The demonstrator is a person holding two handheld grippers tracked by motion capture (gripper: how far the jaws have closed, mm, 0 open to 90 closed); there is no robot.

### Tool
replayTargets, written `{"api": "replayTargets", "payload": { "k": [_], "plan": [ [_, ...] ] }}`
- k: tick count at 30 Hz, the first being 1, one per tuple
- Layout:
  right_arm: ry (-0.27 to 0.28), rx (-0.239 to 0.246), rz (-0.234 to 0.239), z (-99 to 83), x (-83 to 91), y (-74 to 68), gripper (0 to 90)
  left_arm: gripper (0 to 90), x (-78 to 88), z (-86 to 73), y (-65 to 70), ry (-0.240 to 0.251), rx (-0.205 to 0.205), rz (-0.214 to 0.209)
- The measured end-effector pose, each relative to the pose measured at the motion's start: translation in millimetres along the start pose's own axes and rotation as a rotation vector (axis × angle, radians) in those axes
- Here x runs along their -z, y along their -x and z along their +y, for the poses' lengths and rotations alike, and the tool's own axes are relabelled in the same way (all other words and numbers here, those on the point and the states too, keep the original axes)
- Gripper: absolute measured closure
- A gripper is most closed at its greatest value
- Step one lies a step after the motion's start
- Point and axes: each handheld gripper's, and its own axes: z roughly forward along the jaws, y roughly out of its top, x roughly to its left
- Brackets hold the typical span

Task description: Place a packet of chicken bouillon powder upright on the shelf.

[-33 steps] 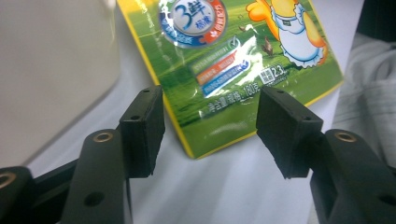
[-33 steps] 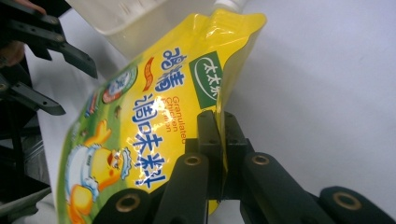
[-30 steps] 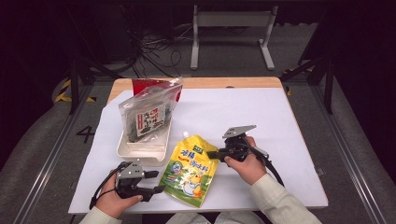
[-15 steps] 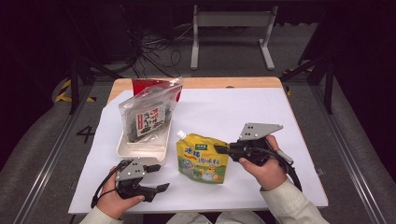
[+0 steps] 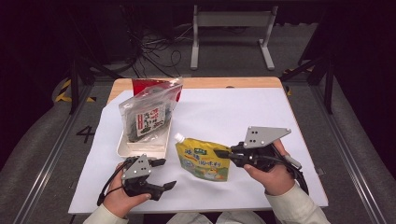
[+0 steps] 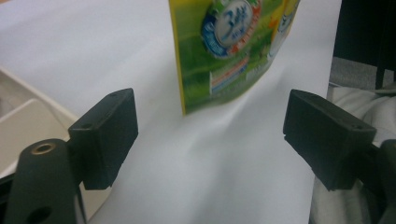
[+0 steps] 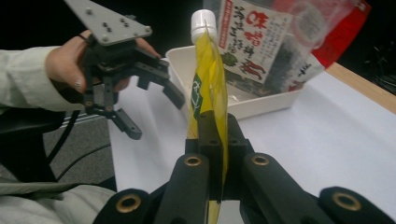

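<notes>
In the high view, at the left of the frame above the lower hand, a white tray (image 5: pixel 142 144) sits on the desk (image 5: pixel 224 112) with a clear bag (image 5: pixel 148 114) of dark food standing in it and leaning back against a red pack (image 5: pixel 147 85) at the desk's far edge; propped so, the bag keeps its label up and leaves the front of the tray bare. Below it, at the lower left, the left gripper (image 5: pixel 161 175) rests low in the person's hand with its jaws spread wide and nothing between them, aimed toward the centre; in the left gripper view the yellow-green pouch (image 6: pixel 224 51) hangs ahead of the gap, well apart from both jaws, so this gripper seems to be waiting to take or steady it. Moving to the centre of the high view, the pouch (image 5: pixel 203 158) stands just right of the tray, its white cap (image 5: pixel 178 137) pointing up and left toward the tray's corner. At the right, the right gripper (image 5: pixel 224 153) is clamped on the pouch's right edge; the right gripper view shows the jaws pinched on the thin side seam with the pouch (image 7: pixel 208 88) seen edge-on and the cap (image 7: pixel 204 21) uppermost. A seam grip of this kind probably keeps the soft body from being squeezed and holds it upright, likely for setting it into the tray beside the bag.
</notes>
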Motion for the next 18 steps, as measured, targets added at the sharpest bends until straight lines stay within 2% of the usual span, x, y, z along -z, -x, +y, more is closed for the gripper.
{"api": "replayTargets", "payload": {
  "k": [5,11,13,15,16,17,18],
  "plan": [
    [0.014,0.062,0.045,2.6,-1.0,-7.0,89.6,18.4,-8.2,3.6,-0.6,-0.003,-0.001,-0.024],
    [0.022,0.066,0.063,2.2,-4.0,-8.2,89.6,24.8,-21.6,8.9,-0.4,0.011,-0.022,-0.087],
    [0.024,0.064,0.063,1.5,-5.3,-7.6,89.6,31.7,-26.1,10.9,1.2,0.02,-0.024,-0.126],
    [0.027,0.059,0.061,0.3,-6.3,-6.3,89.6,35.1,-29.9,13.9,4.8,0.004,-0.051,-0.133],
    [0.026,0.055,0.058,-0.9,-6.8,-4.7,89.6,40.3,-31.0,14.7,6.3,-0.012,-0.07,-0.138],
    [0.025,0.052,0.054,-2.2,-7.1,-2.9,89.6,51.0,-31.5,15.4,7.7,-0.021,-0.08,-0.157],
    [0.025,0.046,0.048,-3.8,-7.3,-0.7,89.6,61.2,-32.0,16.1,9.2,-0.005,-0.078,-0.187]
  ]
}}
